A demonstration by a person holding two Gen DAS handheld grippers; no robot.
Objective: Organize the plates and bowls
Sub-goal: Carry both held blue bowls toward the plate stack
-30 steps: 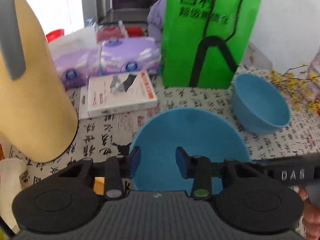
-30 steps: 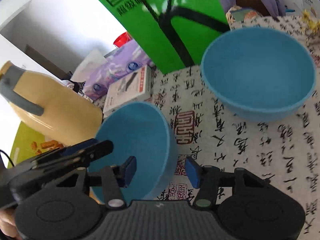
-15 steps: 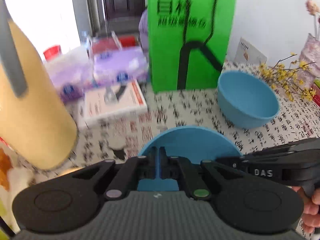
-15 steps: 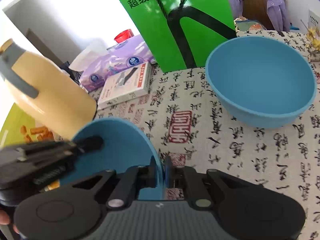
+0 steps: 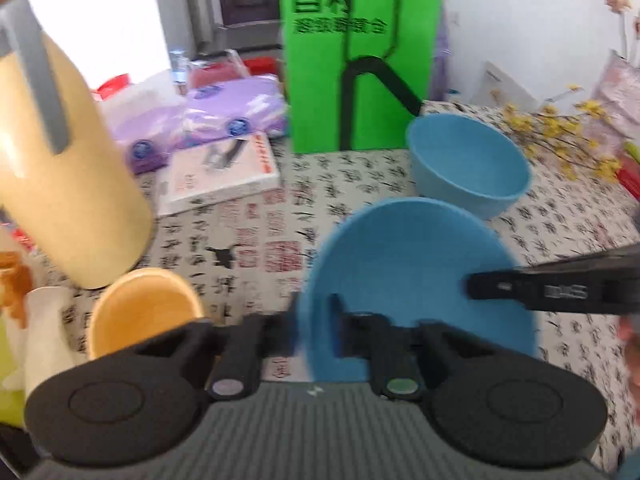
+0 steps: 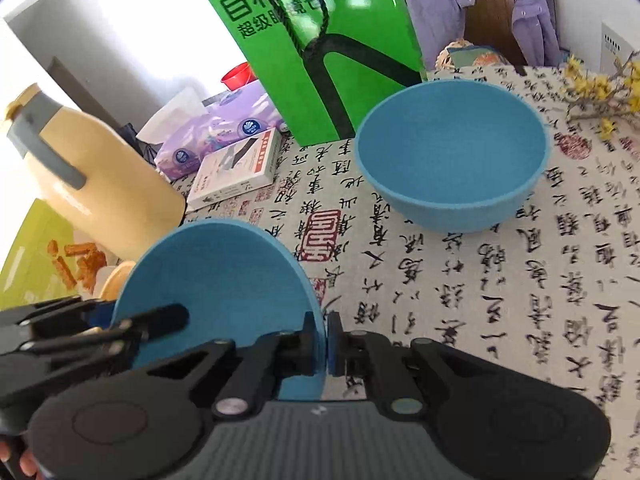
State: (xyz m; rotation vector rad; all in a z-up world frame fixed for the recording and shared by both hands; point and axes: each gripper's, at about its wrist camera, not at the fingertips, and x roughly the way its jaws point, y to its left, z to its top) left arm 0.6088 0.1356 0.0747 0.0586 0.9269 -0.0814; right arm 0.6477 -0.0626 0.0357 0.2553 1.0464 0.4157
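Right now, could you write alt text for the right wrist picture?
The right gripper pinches the rim of a round blue bowl, tilted above a calligraphy-print tablecloth. A second blue bowl sits beyond, before a green paper bag.

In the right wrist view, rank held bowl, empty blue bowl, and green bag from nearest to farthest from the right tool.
1. Held bowl: its rim is clamped in the right tool.
2. Empty blue bowl: ahead, slightly right, on the tablecloth.
3. Green bag: upright at the back, behind that bowl.
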